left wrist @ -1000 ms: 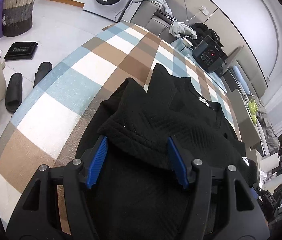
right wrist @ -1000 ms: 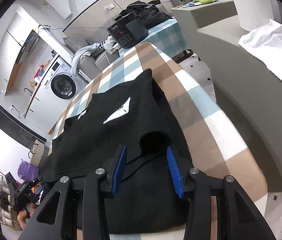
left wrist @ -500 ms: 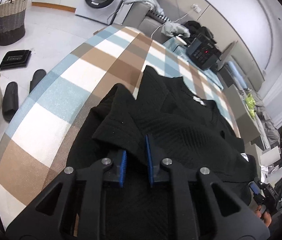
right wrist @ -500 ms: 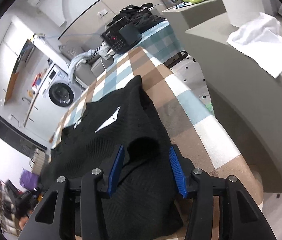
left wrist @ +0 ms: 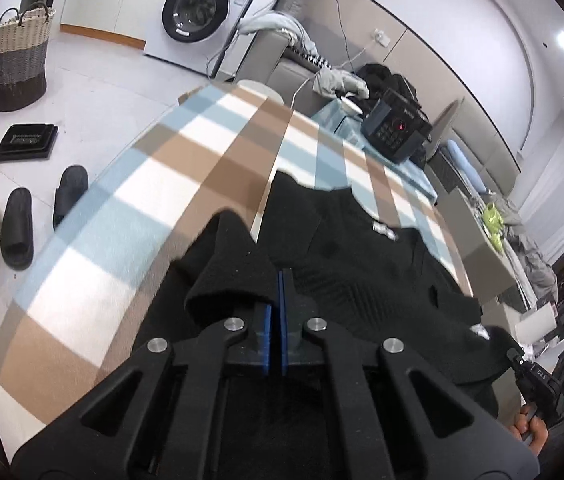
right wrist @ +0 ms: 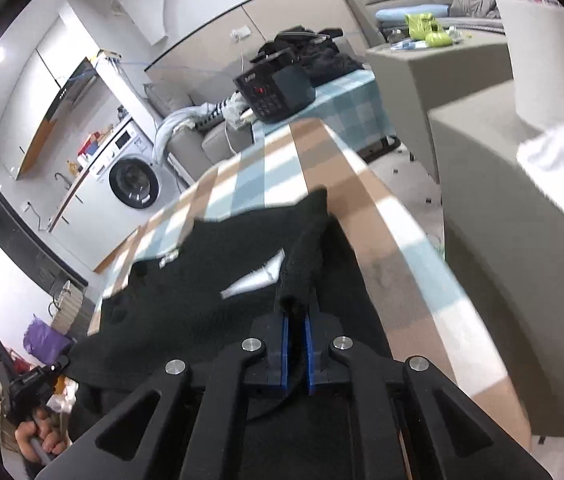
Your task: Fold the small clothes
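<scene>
Left wrist view: left tongs (left wrist: pixel 278 300) have just been closing and now sit clenched on a raised fold of the black garment (left wrist: pixel 362 276), blue pads pinched tight with the knit bunched over them toward 10 o'clock. Rest of the garment lies flat on the checked surface (left wrist: pixel 130 200), running away from the tongs toward 1 o'clock, white neck label (left wrist: pixel 384 231) near the far end. Right wrist view: right tongs (right wrist: pixel 296 316) have also just been closing; a sleeve cuff or corner of the same garment (right wrist: pixel 210 264) stands clamped between the pads, a narrow ridge of cloth leading off toward 12 o'clock to a point near the surface's (right wrist: pixel 394 248) right edge. Bulk of the cloth spreads from there toward 9 and 10 o'clock; a white patch (right wrist: pixel 256 280) shows just left of the pinched ridge. Judgement: the two tongs hold opposite near corners, left side and right side, so the garment's long axis runs away from the person, straight ahead of both pairs. Neither hand looks plainly nearer the far end. The fold likely turns on carrying both held parts forward along that axis, toward the collar, kept level with each other so the hem lands square. Risk: the thick knit slipping from one pinch and skewing the fold.
</scene>
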`<state>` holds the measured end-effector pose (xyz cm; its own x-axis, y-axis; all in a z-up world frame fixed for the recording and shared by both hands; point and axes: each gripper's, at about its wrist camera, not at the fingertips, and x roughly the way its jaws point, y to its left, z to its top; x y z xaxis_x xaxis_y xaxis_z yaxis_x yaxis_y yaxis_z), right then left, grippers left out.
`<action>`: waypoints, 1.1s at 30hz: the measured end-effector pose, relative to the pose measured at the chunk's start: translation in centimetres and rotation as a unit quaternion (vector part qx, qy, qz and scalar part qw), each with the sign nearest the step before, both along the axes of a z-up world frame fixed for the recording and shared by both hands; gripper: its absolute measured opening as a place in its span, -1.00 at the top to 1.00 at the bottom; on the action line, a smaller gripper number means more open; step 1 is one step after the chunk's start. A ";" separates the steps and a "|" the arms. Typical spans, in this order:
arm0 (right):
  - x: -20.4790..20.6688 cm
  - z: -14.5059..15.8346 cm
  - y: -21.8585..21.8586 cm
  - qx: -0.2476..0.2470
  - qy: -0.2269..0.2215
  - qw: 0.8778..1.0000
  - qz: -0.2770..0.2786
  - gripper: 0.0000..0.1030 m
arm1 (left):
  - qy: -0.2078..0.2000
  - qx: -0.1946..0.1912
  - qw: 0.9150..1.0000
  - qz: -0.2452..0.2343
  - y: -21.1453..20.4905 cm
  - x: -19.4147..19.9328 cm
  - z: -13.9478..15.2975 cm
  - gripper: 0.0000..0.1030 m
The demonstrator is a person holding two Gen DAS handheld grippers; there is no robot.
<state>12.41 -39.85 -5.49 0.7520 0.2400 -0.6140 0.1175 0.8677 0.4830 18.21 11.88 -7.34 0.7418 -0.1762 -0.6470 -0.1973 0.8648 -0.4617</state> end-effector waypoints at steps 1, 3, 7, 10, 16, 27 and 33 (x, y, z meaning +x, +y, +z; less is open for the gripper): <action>0.4 0.4 -0.2 0.004 -0.005 1.000 -0.006 0.89 | -0.005 0.002 1.000 0.003 0.1 0.4 0.5 0.99; 1.7 1.2 -0.8 0.025 -0.013 0.999 -0.021 0.89 | -0.015 0.006 1.000 0.004 0.2 1.2 1.3 0.99; 5.3 2.8 -1.2 0.049 -0.025 0.997 -0.049 0.90 | -0.030 0.001 1.000 0.008 0.6 4.1 2.8 0.99; 8.5 2.8 -1.3 0.068 -0.015 0.995 -0.078 0.90 | -0.030 -0.015 0.999 0.011 1.0 6.8 3.4 0.99; 12.2 0.8 -1.7 0.072 0.046 0.991 -0.107 0.53 | 0.033 -0.012 0.999 0.008 0.7 11.1 1.7 0.43; 8.6 -0.6 -0.9 0.075 0.070 0.993 -0.055 0.26 | 0.054 0.023 0.998 0.005 -0.3 8.5 -0.3 0.01; 8.7 -1.6 0.7 0.076 0.085 0.993 -0.028 0.26 | 0.076 0.037 0.996 0.025 0.2 8.7 -2.1 0.17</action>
<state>21.08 -39.16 -7.12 0.6552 0.3002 -0.6933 0.2554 0.7756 0.5772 26.91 12.13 -9.40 0.6403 -0.0900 -0.7629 -0.3032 0.8829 -0.3586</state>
